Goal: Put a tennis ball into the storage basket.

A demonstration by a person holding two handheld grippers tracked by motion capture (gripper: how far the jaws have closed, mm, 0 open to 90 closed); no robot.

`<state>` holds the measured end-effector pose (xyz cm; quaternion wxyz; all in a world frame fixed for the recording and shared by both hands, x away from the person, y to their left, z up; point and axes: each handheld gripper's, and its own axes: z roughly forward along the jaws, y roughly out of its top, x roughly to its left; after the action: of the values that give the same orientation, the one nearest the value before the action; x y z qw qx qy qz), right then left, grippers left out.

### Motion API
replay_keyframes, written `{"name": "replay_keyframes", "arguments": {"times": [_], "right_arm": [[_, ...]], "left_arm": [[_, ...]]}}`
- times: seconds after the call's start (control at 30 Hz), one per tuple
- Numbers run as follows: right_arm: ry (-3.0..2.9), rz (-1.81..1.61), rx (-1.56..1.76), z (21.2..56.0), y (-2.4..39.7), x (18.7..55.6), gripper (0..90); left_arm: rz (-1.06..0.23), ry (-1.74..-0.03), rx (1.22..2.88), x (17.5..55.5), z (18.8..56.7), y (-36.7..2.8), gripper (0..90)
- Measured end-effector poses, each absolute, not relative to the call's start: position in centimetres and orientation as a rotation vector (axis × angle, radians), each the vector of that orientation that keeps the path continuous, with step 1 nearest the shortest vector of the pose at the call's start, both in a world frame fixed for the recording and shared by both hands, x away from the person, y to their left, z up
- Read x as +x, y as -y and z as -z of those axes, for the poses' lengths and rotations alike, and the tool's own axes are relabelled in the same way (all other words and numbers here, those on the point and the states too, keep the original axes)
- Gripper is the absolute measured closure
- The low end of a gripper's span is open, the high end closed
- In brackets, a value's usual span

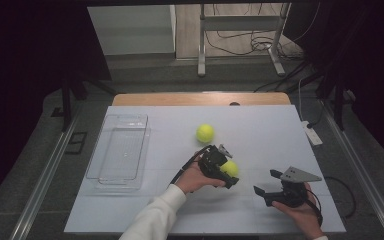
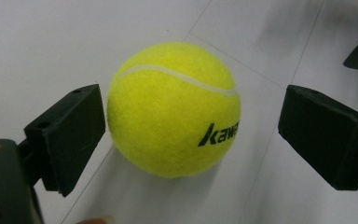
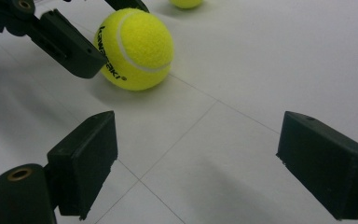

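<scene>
Your left gripper point(image 2: 193, 130) has its two blocky, matte black fingers point(image 2: 67, 135) spread wide around a fuzzy yellow-green tennis ball point(image 2: 173, 108). The felt sphere carries a curved white seam and dark lettering. It sits on the bench between the pads: the pad on the left of the left gripper view is just beside the felt, and whether it touches I cannot tell; the other pad stands clearly apart. The ball rests there unclamped.

In the high view that gripper point(image 1: 228, 169) lies near the middle of the bench, with your white-sleeved forearm point(image 1: 155, 217) running in from the bottom edge.

Your right gripper point(image 3: 200, 172) also has its fingers point(image 3: 85, 161) wide apart, nothing between them, just above the smooth white bench point(image 3: 261, 70), which is crossed by thin grey lines. It sits near the front right of the bench, topped by a grey three-cornered plate point(image 1: 299, 174).

A second tennis ball point(image 1: 205, 132) lies farther back, well apart from both grippers. At the left sits a clear, rectangular plastic tray point(image 1: 121, 152) with rounded corners.
</scene>
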<state>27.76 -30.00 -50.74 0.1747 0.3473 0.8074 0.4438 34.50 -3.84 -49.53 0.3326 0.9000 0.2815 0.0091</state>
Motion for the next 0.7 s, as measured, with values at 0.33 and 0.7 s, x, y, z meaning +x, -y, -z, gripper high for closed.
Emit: {"name": "replay_keyframes", "arguments": {"times": [0.33,0.7], "right_arm": [[-2.289,-1.256,0.986,50.74,30.02,27.76,12.4],[-2.286,-1.255,0.988,50.73,30.04,27.76,12.5]], "left_arm": [[-0.088,-0.737,2.367,34.47,49.61,3.92,21.0],[-0.12,-0.734,2.368,34.38,49.51,3.95,27.4]]}}
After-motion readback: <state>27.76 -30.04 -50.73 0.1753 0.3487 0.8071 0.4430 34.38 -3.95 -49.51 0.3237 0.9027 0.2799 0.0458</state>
